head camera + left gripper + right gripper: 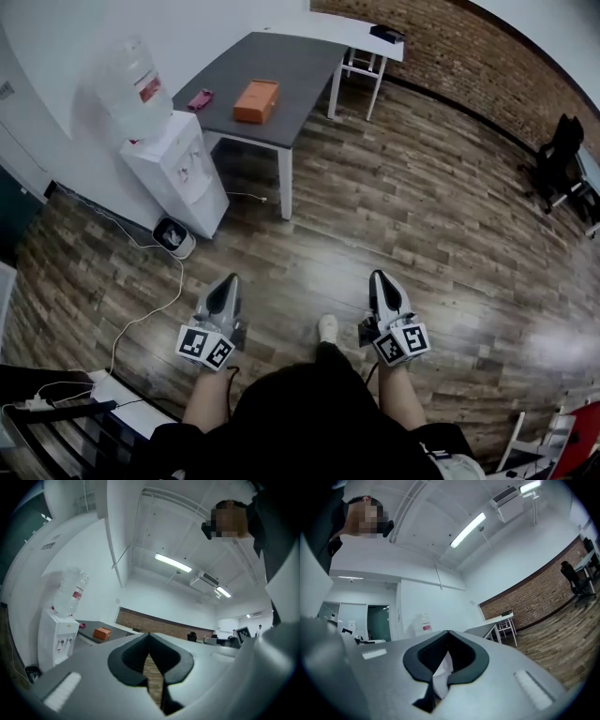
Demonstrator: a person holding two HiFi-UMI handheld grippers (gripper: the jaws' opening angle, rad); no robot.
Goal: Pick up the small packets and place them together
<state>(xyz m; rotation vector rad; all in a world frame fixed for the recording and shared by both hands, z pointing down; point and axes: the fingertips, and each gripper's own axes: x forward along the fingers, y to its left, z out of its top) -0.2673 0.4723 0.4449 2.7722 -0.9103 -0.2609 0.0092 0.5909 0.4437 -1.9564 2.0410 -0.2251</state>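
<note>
Left tongs (228, 279), right tongs (380, 276) closed, empty; orange box (256, 100) in head, left gripper views

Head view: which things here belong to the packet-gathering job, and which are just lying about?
Job in hand: pink packet; orange box, probably a packet too; grey table under them; left gripper and right gripper, both shut.

Lying about: water dispenser; white cable on the floor; black office chair; white table.
</note>
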